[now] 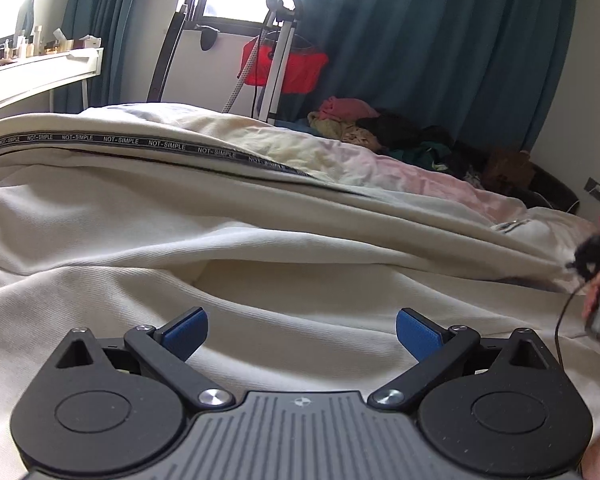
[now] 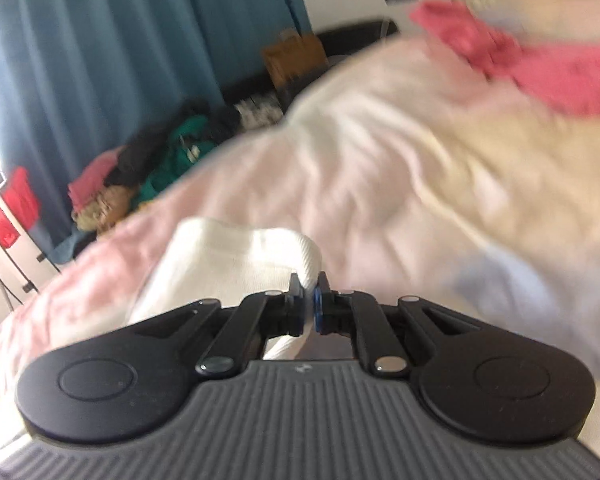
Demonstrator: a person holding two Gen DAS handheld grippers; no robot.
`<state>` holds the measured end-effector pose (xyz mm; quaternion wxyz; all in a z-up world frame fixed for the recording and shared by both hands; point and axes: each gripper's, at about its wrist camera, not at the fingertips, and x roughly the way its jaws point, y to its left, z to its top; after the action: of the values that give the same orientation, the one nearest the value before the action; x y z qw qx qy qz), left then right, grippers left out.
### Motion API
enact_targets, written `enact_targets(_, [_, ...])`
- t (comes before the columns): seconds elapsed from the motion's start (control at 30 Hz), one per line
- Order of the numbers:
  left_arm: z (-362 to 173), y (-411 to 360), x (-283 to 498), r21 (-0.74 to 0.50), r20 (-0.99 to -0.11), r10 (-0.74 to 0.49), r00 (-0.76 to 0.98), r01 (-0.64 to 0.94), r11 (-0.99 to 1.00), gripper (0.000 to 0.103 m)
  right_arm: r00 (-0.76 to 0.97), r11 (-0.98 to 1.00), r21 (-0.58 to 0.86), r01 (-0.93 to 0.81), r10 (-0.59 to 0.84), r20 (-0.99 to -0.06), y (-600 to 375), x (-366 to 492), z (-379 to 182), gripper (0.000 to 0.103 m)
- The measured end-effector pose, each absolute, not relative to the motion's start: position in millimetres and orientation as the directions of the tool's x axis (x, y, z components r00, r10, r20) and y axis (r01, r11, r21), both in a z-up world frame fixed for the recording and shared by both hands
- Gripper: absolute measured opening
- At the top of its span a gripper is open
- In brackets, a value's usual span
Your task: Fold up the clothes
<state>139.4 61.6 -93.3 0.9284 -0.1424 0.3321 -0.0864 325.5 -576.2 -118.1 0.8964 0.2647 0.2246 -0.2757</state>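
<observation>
while my right gripper (image 2: pixel 309 300) pinches a fold of the cream garment (image 1: pixel 260 248), my left gripper (image 1: pixel 300 332) hangs low over the same cloth with its blue pads spread wide and nothing between them. the garment lies spread and rumpled across the bed (image 1: pixel 380 168), nearer me than the taped hem (image 1: pixel 140 142) printed "not-simple", which runs across its far side. in the right wrist view the pinched bit stands up as a thick white roll just beyond my closed fingertips, and everything past it is smeared, so i judge that hand is moving, though i can't tell which way.

i take this for a fold in mid-carry: one edge held, the other side free. next i'd want the left pads to close on a matching edge or corner nearer me than the hem, so both sides travel together and the crease lands straight; which edge that should be i can't tell from here.

my left hand sits level, pointing toward the hem. my right is tilted, close over the bed. beyond the hem, by the curtain (image 1: pixel 440 60), a pile of clothes (image 1: pixel 380 128) lies heaped.
</observation>
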Motion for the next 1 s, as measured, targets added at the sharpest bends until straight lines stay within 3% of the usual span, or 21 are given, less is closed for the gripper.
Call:
enact_targets(0.27, [-109.1, 79.4, 169.5, -0.464, -0.621, -0.312, 0.719, -0.016, 0.886, 0.100, 0.777, 0.697, 0.421, 0.580, -0.317, -0.544, -577.1, 349.2, -87.1, 0.008])
enact_targets(0.4, [-110.4, 82.0, 171.8, -0.478, -0.610, -0.317, 0.727, -0.018, 0.878, 0.100, 0.791, 0.690, 0.456, 0.562, -0.288, -0.540, -577.6, 361.1, -71.6, 0.008])
enact_targets(0.6, [-109.3, 72.3, 172.3, -0.472, -0.577, -0.311, 0.755, 0.002, 0.882, 0.100, 0.903, 0.776, 0.474, 0.417, -0.296, -0.311, -552.6, 375.7, 30.2, 0.008])
enact_targets(0.7, [-110.5, 66.9, 172.5, -0.470, -0.577, -0.332, 0.747, 0.028, 0.882, 0.100, 0.911, 0.806, 0.424, 0.412, -0.364, -0.194, -547.6, 352.5, 27.6, 0.008])
enact_targets(0.8, [-111.0, 62.5, 170.4, -0.465, -0.578, -0.350, 0.737, 0.054, 0.884, 0.100, 0.871, 0.807, 0.342, 0.481, -0.398, -0.288, -561.4, 332.9, -25.2, 0.008])
enact_targets(0.9, [-109.5, 58.5, 168.2, -0.454, -0.580, -0.358, 0.732, 0.075, 0.888, 0.100, 0.800, 0.757, 0.331, 0.563, -0.400, -0.446, -581.6, 305.3, -94.6, 0.008])
enact_targets(1.0, [-107.7, 56.8, 166.1, -0.436, -0.577, -0.351, 0.737, 0.084, 0.896, 0.100, 0.751, 0.715, 0.344, 0.609, -0.380, -0.539, -591.4, 278.7, -148.4, 0.008])
